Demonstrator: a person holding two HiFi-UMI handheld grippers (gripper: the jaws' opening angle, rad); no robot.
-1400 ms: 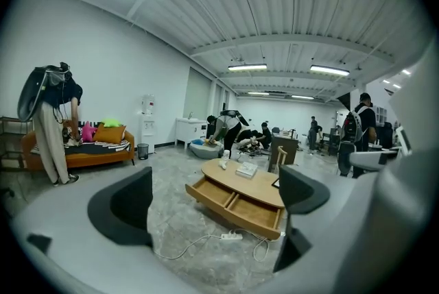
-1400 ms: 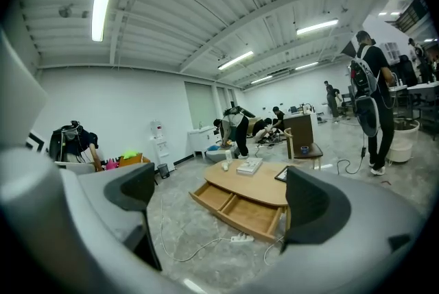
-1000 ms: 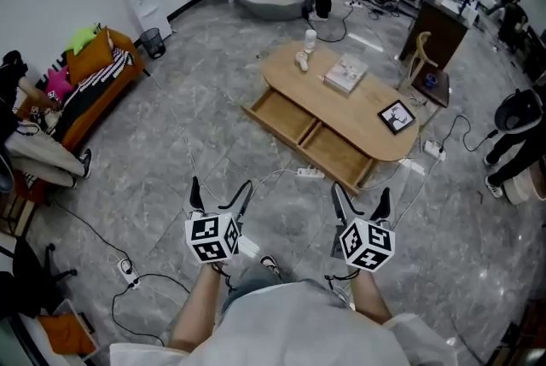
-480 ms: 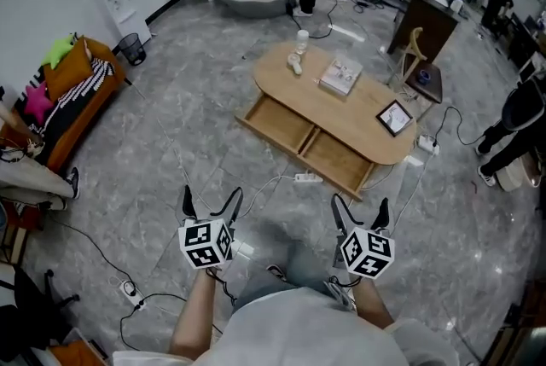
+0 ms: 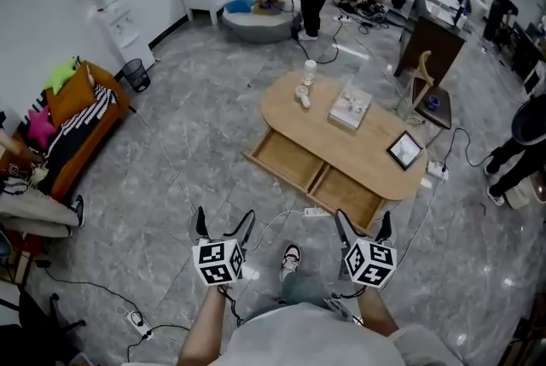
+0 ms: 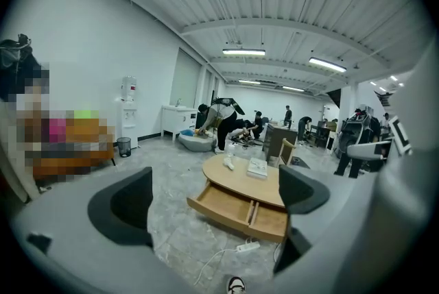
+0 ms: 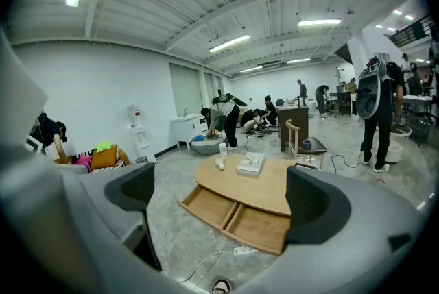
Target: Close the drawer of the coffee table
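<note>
An oval wooden coffee table [image 5: 375,153] stands on the grey floor ahead of me, with its two-part drawer [image 5: 314,175] pulled out toward me and empty. Both gripper views show the same table [image 6: 264,181] [image 7: 271,186] and the same drawer [image 6: 236,206] [image 7: 233,216]. My left gripper [image 5: 223,224] and right gripper [image 5: 362,223] hang side by side well short of the drawer front. Each stands open with nothing between its fingers.
On the tabletop lie a book [image 5: 351,108], a picture frame [image 5: 403,150] and two white bottles [image 5: 305,83]. A power strip [image 5: 314,212] with cables lies on the floor before the drawer. My shoe [image 5: 291,258] is below. An orange sofa [image 5: 78,119] stands left, a chair [image 5: 426,78] and people beyond.
The table and drawer have shifted in the head view as I step; my shoe now shows ahead between the grippers. Both grippers stay open and level.
</note>
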